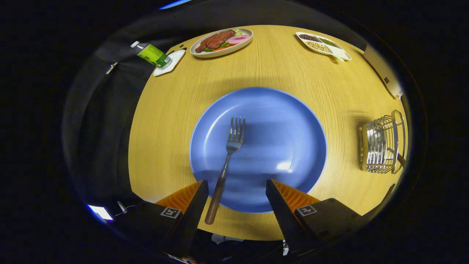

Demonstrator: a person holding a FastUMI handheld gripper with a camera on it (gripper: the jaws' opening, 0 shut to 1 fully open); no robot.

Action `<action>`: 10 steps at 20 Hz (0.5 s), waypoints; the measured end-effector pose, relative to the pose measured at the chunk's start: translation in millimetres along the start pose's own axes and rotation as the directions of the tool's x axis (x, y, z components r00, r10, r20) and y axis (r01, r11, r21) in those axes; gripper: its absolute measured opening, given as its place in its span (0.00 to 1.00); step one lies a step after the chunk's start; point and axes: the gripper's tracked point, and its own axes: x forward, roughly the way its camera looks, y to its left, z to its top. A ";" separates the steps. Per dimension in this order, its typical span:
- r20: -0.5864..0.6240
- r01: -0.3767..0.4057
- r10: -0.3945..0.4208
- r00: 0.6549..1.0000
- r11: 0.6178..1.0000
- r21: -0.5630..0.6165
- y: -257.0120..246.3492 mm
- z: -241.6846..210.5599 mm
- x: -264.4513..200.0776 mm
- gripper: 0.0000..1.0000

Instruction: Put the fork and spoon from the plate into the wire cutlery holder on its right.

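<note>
A fork (pixel 227 157) with a brown wooden handle lies on the blue plate (pixel 285 121), tines pointing away, its handle end hanging over the plate's near rim. My gripper (pixel 237 185) hovers open above the near rim, with the fork's handle just inside the left finger and touching neither finger. To the right of the plate stands the wire cutlery holder (pixel 383 145); a spoon (pixel 375 137) shows inside it.
On the round wooden table (pixel 165 128), beyond the plate, sit a dish of meat and vegetables (pixel 221 41), a divided dish of beans (pixel 323 45), and a green bottle (pixel 154 55) lying on a white coaster. A pale box (pixel 384 71) stands at the far right edge.
</note>
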 end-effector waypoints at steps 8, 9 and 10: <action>-0.084 -0.029 0.041 0.996 0.989 0.144 -3.6 -10.7 17.3 0.58; -0.098 -0.034 0.048 0.994 0.989 0.143 -2.5 -13.7 18.0 0.47; -0.100 -0.034 0.048 0.994 0.989 0.144 -3.4 -14.9 17.3 0.36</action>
